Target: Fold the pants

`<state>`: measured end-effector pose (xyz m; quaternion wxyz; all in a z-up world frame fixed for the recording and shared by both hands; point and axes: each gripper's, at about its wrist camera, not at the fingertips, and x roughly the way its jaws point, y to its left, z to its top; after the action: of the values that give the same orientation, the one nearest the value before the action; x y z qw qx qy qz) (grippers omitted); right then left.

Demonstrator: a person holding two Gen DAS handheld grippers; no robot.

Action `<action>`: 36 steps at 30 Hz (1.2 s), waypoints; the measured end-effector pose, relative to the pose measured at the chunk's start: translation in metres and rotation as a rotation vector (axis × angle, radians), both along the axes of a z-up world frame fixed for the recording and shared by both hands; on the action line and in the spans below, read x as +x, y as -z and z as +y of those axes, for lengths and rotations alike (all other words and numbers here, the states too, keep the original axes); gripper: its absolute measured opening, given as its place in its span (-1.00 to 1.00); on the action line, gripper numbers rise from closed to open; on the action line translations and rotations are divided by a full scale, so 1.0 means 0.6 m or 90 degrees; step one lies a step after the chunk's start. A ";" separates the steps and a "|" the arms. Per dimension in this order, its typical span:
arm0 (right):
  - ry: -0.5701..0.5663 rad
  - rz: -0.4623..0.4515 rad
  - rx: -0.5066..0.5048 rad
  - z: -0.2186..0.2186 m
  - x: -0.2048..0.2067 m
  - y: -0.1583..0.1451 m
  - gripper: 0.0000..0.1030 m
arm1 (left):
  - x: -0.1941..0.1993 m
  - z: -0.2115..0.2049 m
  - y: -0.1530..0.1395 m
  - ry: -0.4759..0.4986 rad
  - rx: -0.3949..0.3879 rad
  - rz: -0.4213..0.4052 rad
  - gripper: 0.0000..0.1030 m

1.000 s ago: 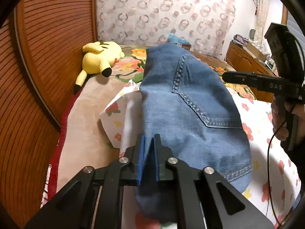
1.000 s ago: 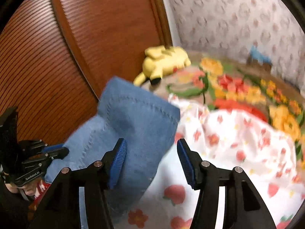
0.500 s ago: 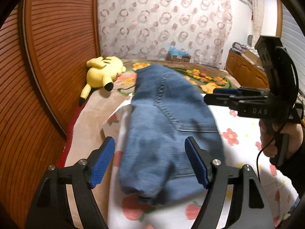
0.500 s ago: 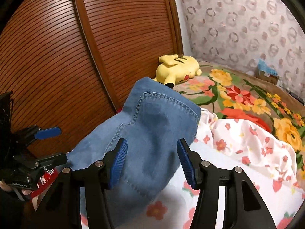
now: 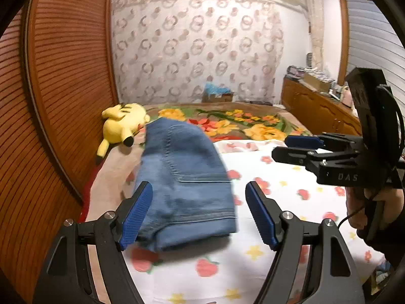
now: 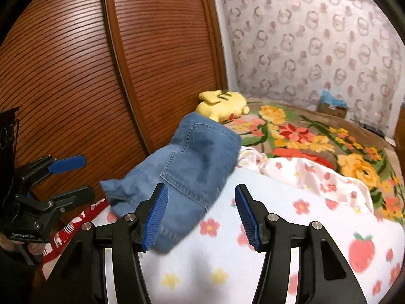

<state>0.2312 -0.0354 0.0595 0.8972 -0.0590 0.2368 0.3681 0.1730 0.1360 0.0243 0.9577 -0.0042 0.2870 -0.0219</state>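
While folded jeans [image 5: 184,190] lie on the bed: left tongs [image 5: 198,215] wide, empty; right tongs [image 6: 201,215] likewise, both angled downward.

A: The pants [image 5: 184,185] are faded blue denim with pale stitching. The sheet [image 5: 291,202] beneath is white, printed with red strawberries and yellow stars.

B: The plush toy [image 5: 124,126] is yellow with a black-tipped ear; the blanket [image 6: 303,136] brown with orange, yellow and red flowers; the pads [image 6: 158,217] blue.
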 end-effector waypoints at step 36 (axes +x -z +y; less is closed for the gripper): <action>0.290 -0.141 0.057 -0.212 -0.494 0.003 0.27 | -0.202 -0.200 -0.033 0.037 -0.013 -0.074 0.49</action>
<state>-0.0650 -0.1625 0.0576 0.9791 -0.0040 0.1280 0.1577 0.0517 0.0162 0.0442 0.9715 -0.0045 0.2309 -0.0531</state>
